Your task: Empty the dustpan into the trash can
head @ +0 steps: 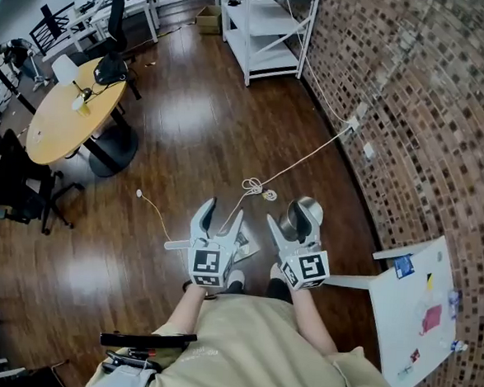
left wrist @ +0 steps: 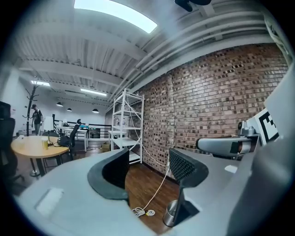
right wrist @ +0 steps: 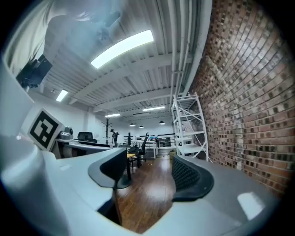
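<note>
A small round metal trash can (head: 307, 210) stands on the wood floor near the brick wall, just beyond my right gripper (head: 288, 225). It also shows low in the left gripper view as a steel can (left wrist: 171, 213). A pale flat thing (head: 247, 246) lies on the floor between the two grippers; I cannot tell if it is the dustpan. My left gripper (head: 223, 210) is open, with only floor between its jaws (left wrist: 150, 173). The right gripper (right wrist: 150, 175) is open and empty too. Both point level into the room.
A white cable with a coiled end (head: 259, 187) runs across the floor from the brick wall (head: 429, 119). A white board (head: 415, 312) stands at the right. Farther off are white shelving (head: 266, 25), a round wooden table (head: 65, 118) and black office chairs (head: 15, 185).
</note>
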